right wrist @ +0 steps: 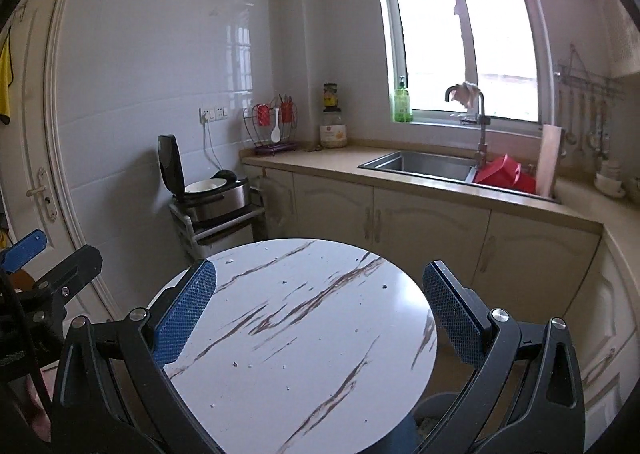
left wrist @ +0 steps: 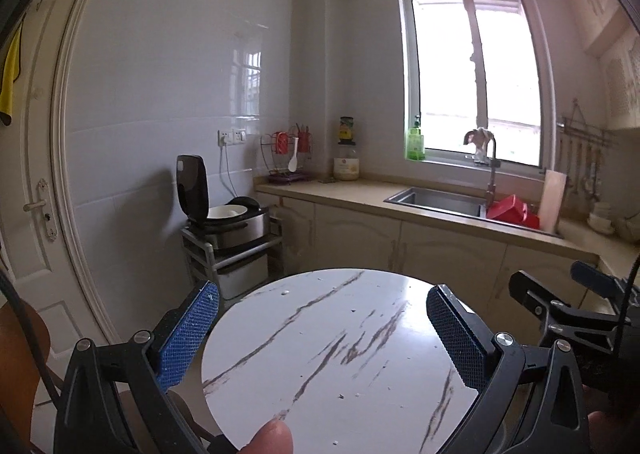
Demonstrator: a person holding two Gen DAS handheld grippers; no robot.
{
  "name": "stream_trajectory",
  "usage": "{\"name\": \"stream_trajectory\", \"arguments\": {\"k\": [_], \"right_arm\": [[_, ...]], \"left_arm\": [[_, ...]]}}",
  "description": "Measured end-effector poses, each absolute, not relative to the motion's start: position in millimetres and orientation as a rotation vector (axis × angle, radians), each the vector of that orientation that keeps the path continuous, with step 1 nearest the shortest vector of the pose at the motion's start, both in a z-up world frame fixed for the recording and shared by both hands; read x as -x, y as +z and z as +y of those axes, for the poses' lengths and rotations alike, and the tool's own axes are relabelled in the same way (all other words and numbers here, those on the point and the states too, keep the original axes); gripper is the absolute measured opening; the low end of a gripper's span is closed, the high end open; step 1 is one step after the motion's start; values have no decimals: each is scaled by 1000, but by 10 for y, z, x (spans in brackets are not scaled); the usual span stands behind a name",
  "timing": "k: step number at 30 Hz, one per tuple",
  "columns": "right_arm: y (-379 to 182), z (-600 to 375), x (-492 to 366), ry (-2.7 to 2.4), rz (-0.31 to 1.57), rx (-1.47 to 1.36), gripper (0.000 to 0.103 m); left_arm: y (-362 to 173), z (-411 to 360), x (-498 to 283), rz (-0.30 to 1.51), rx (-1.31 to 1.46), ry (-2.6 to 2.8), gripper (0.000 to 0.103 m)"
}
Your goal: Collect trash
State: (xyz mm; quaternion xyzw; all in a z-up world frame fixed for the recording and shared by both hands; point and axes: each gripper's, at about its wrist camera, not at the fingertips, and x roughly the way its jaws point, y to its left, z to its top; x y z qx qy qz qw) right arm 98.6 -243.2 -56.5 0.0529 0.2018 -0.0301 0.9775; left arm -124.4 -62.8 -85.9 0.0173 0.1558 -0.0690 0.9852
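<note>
A round white marble-pattern table (left wrist: 340,354) lies below both grippers; it also shows in the right wrist view (right wrist: 304,334). Only small crumbs and specks (right wrist: 248,366) lie on it; a few crumbs (left wrist: 348,396) show in the left wrist view too. My left gripper (left wrist: 324,318) is open and empty above the table's near side. My right gripper (right wrist: 320,294) is open and empty above the table. The right gripper's body shows at the right edge of the left wrist view (left wrist: 560,306). The left gripper's body shows at the left edge of the right wrist view (right wrist: 48,274).
A kitchen counter (right wrist: 340,166) with a steel sink (right wrist: 424,164) runs behind the table, a red container (right wrist: 504,174) beside the tap. An open rice cooker (right wrist: 208,190) sits on a small rack at the left. A white door (left wrist: 32,174) stands at far left.
</note>
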Motion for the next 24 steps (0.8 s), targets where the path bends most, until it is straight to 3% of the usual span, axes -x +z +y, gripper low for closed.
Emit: {"name": "stream_trajectory", "arguments": {"k": [24], "right_arm": [[-532,-2429,-929,-50,404,-94,103]], "left_arm": [[-596,-442,1121,312,7,-166,102]]}}
